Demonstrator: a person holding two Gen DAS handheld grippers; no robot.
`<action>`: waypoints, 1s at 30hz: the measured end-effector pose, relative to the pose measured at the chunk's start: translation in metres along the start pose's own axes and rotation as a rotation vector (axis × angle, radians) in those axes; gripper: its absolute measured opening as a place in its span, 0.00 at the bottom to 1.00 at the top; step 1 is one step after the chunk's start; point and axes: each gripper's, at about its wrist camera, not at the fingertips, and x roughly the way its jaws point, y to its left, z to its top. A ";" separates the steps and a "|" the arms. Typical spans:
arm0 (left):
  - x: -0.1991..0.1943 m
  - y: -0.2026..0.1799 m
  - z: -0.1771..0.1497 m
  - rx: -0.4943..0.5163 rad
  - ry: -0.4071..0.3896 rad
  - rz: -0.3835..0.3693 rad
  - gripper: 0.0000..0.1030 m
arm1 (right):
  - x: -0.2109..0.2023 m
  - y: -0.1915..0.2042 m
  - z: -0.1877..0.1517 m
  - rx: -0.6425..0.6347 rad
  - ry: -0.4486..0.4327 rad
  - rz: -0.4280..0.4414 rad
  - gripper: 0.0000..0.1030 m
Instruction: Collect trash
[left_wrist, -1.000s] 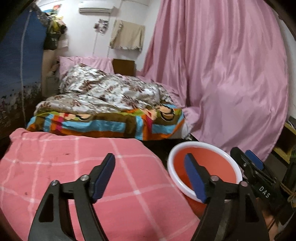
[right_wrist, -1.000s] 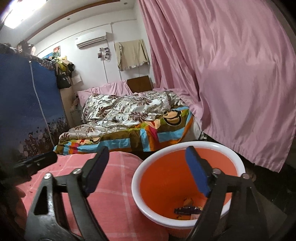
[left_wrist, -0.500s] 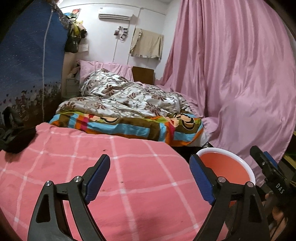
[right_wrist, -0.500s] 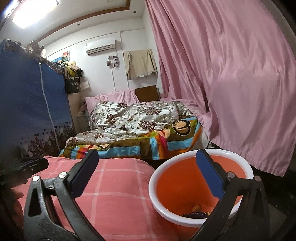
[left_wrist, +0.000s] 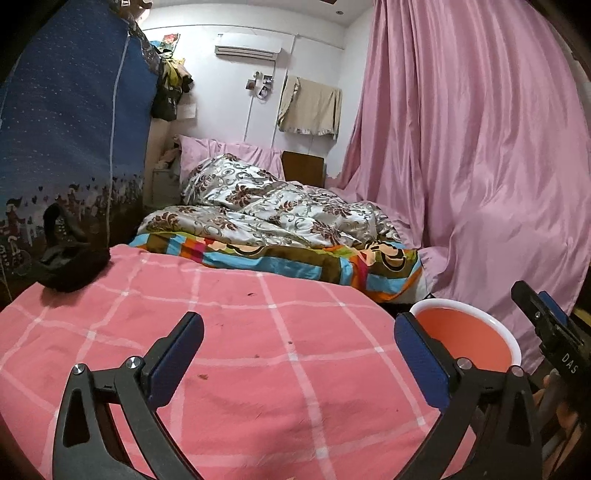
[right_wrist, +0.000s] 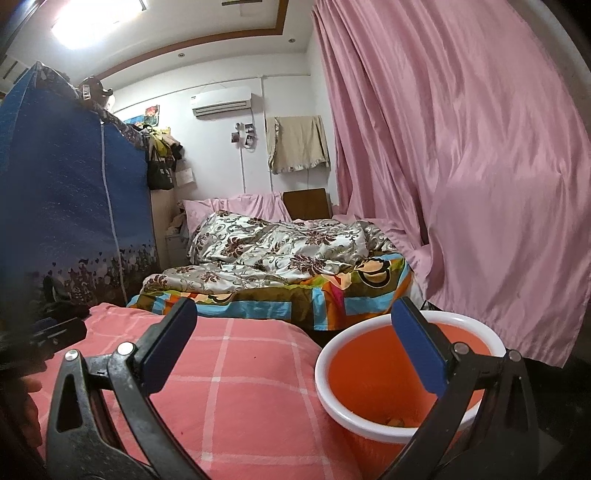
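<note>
- Covering the whole foreground in both views, the pink checked cloth (left_wrist: 258, 332) is the work surface. No wrapper or other graspable trash lies on the part in view; only a few small dark specks (left_wrist: 202, 376) show, and they are too small to identify.
- Beyond the cloth lies a bed with a patterned quilt (left_wrist: 280, 210), with a pink curtain (left_wrist: 480, 166) at the right. No trash is visible on either.
- The orange bucket (right_wrist: 334, 363) with a white rim stands just beside the right edge of the cloth. This is judged to be the collection bin.
- A black bundle (left_wrist: 70, 266) rests on the far left corner of the cloth. Whether it counts as trash cannot be told.
- The left gripper (left_wrist: 299, 354) hovers over the cloth with jaws spread wide and nothing between them.
- The right gripper (right_wrist: 293, 343) is beside the bucket rim, jaws likewise wide apart and empty.
- At the bucket bottom a small orange scrap (right_wrist: 395, 421) is partly visible; trash appears to be already deposited.
- Judged status: the task is near completion or complete. Remaining work, if any, is a check of the black bundle and of areas outside both views.
</note>
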 end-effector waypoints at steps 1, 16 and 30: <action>-0.002 0.001 -0.002 0.002 -0.003 0.004 0.98 | -0.001 0.000 -0.001 0.000 -0.001 0.001 1.00; -0.036 0.008 -0.020 0.059 -0.072 0.035 0.98 | -0.033 0.006 -0.018 -0.021 -0.018 -0.004 1.00; -0.065 0.014 -0.042 0.098 -0.104 0.024 0.98 | -0.082 0.023 -0.038 -0.028 -0.061 -0.006 1.00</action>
